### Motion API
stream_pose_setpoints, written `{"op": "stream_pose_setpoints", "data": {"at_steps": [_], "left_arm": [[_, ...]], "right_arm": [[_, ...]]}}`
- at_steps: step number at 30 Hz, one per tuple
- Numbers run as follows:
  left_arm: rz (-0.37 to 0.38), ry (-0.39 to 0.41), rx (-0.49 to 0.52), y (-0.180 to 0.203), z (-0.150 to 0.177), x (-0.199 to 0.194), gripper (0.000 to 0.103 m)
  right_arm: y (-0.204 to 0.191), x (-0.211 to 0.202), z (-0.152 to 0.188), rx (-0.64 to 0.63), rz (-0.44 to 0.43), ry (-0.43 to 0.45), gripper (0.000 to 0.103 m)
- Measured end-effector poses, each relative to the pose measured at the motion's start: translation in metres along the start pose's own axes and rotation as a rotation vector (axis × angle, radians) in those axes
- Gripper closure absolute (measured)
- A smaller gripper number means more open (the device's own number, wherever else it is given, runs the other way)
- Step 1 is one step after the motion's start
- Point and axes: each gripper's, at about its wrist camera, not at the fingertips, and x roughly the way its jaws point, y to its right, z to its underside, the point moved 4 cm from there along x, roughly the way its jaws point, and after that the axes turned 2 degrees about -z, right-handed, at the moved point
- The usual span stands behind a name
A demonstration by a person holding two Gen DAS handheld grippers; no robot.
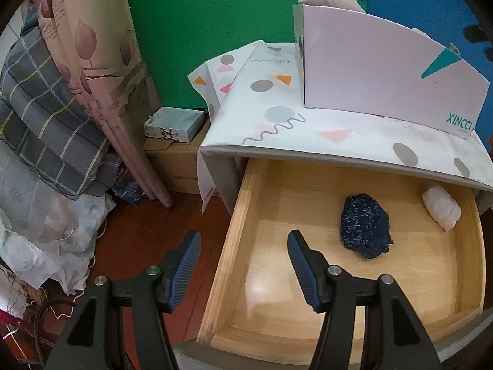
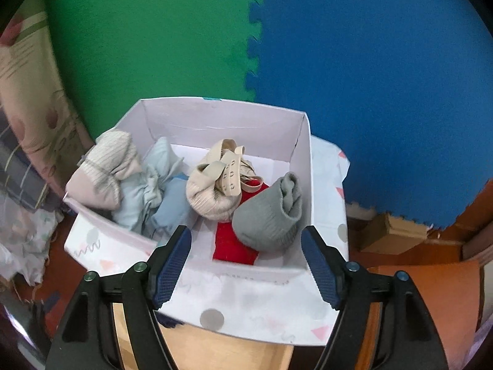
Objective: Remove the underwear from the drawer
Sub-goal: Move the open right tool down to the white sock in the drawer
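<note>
The dark navy speckled bundle (image 1: pixel 365 226) lies just ahead-right of the empty, parted left claw (image 1: pixel 243 269), nearer than the released right claw (image 2: pixel 246 265).

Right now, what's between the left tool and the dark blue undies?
Only bare drawer floor lies between the left tool and the dark blue underwear, seen in the left wrist view.

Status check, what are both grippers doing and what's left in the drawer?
Left gripper open over drawer, empty. Right gripper open, empty, above white box. Dark blue underwear, pale pink roll remain in drawer. Nothing blocking.
</note>
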Motion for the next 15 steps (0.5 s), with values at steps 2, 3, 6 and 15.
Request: {"op": "stream_pose_setpoints", "data": {"at_steps": [2, 3, 6, 15], "left_arm": [[-0.001, -0.002, -0.007, -0.002, 0.000, 0.000, 0.043], [-0.002, -0.003, -0.011, -0.003, 0.000, 0.000, 0.043], [0.006, -0.008, -0.012, -0.003, 0.001, 0.000, 0.043], [0.030, -0.007, 0.015, 0.001, 0.007, -0.008, 0.043]], "right_arm": [[-0.009, -0.018, 0.020, -0.082, 0.005, 0.039, 0.032], [-0.009, -0.018, 0.020, -0.082, 0.005, 0.039, 0.032], [-0.019, -0.030, 0.044, -0.173, 0.012, 0.064, 0.032], [-0.031, 0.004, 0.141, -0.342, 0.037, -0.041, 0.037]]}}
